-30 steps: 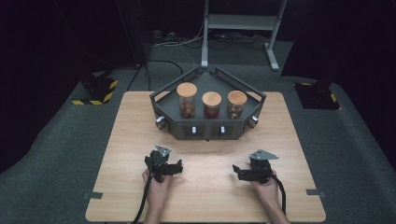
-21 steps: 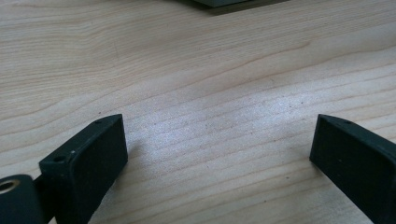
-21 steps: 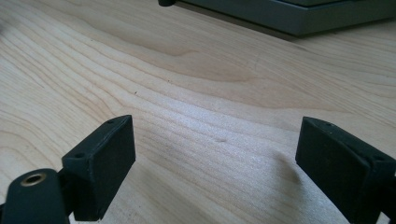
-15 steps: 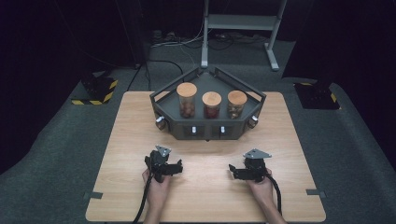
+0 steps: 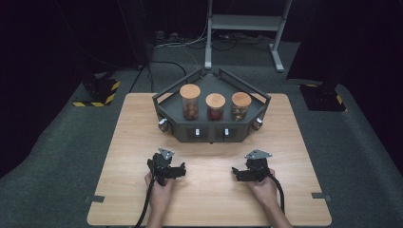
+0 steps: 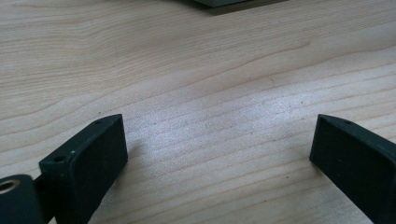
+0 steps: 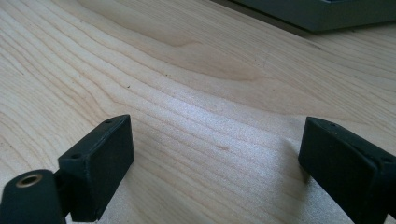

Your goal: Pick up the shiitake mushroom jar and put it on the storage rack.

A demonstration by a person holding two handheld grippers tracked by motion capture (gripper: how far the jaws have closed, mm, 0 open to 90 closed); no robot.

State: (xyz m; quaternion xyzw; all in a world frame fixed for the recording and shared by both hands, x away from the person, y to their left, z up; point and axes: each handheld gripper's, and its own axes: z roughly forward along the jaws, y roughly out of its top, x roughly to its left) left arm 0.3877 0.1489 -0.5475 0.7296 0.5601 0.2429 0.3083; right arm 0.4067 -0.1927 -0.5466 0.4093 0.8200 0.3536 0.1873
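Note:
My left gripper (image 5: 166, 167) rests low over the wooden table (image 5: 133, 142), near its front edge and left of centre. Its jaws stand wide open over bare wood, as the left gripper view (image 6: 217, 154) shows. My right gripper (image 5: 252, 170) sits at the same depth, right of centre. Its jaws have just been opening and are wide apart with nothing between them (image 7: 217, 154). Each gripper is held by a hand that comes in from the bottom edge.
A dark grey angular tray (image 5: 209, 135) stands at the back middle of the table. It holds three glass jars with wooden lids: left (image 5: 190, 102), middle (image 5: 215, 106), right (image 5: 241, 105). A metal stand (image 5: 247, 21) rises behind the table.
My right gripper has shifted slightly to the left. My left gripper has kept still.

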